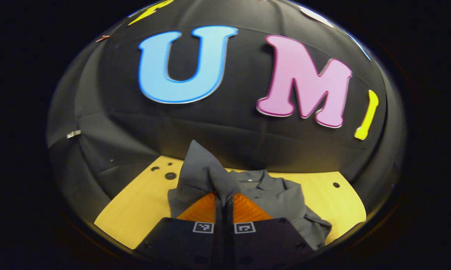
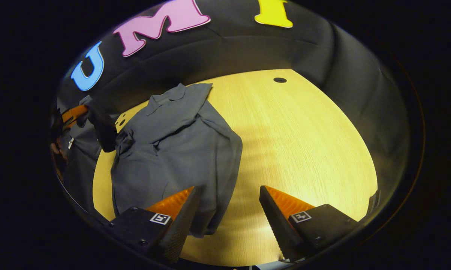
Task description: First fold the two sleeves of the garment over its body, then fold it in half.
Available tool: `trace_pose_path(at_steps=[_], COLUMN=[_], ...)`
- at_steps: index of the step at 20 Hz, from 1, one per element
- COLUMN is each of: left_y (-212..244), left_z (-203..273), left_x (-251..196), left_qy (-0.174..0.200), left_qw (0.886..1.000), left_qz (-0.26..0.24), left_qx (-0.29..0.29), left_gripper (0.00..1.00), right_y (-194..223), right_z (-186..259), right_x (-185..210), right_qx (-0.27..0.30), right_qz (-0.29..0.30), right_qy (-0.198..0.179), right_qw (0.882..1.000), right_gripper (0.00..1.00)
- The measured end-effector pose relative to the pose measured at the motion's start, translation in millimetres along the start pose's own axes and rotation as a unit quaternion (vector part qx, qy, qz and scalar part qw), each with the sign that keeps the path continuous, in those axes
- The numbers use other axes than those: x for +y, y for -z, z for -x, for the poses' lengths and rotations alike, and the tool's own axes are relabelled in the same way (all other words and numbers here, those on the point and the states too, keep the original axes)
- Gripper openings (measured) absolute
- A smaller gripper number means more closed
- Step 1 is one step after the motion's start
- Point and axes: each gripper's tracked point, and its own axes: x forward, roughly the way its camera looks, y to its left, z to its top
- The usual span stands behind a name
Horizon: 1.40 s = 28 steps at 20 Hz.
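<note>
A grey collared shirt (image 2: pixel 176 150) lies rumpled on the yellow wooden table (image 2: pixel 304 142), collar toward the wall. My left gripper (image 1: pixel 224 195) is shut on one sleeve (image 1: pixel 201 168), which stands up in a peak above its fingers, with the shirt's body (image 1: pixel 281 198) behind and to the right. In the right gripper view the left gripper (image 2: pixel 75 112) holds that sleeve (image 2: pixel 98 123) raised at the shirt's far left side. My right gripper (image 2: pixel 229 187) is open above the table, its left finger over the shirt's near edge, nothing between the fingers.
The black cloth wall (image 1: pixel 225 138) closes off the table's far side. Small round holes (image 2: pixel 279 80) are set in the tabletop near the wall. Bare wood (image 2: pixel 315 168) stretches to the right of the shirt.
</note>
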Motion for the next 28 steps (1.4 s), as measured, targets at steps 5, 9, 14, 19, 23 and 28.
trace_pose_path(at_steps=[5,9,14,19,23,28], left_y=[10.7,37.0,79.4,105.1,112.2,110.2], left_z=[-34.5,-60.0,-82.7,-100.4,-91.8,-55.8], left_x=[-100.2,-161.0,-207.6,-214.0,-206.0,-179.4], left_qy=[0.071,0.11,0.133,0.115,0.11,0.109], left_qw=[0.997,0.992,0.986,0.984,0.983,0.986], left_qz=[0.002,-0.016,-0.039,-0.044,-0.042,-0.031], left_qx=[0.024,0.054,0.097,0.128,0.139,0.124], left_gripper=[0.05,0.05,0.05,0.15,0.39,0.96], right_y=[-2.3,-2.7,-2.8,3.9,8.9,13.8], right_z=[-10.2,-17.1,-20.0,-22.3,-25.2,-24.0], right_x=[-17.5,-23.4,-29.0,-24.9,-23.1,-20.6], right_qx=[0.008,0.016,0.016,0.027,0.034,0.04], right_qz=[-0.02,-0.007,-0.003,-0.034,-0.014,-0.011], right_qy=[-0.005,-0.022,-0.029,-0.038,-0.043,-0.05], right_qw=[1.0,1.0,0.999,0.998,0.998,0.998], right_gripper=[0.99,0.99,0.99,0.99,0.99,0.99])
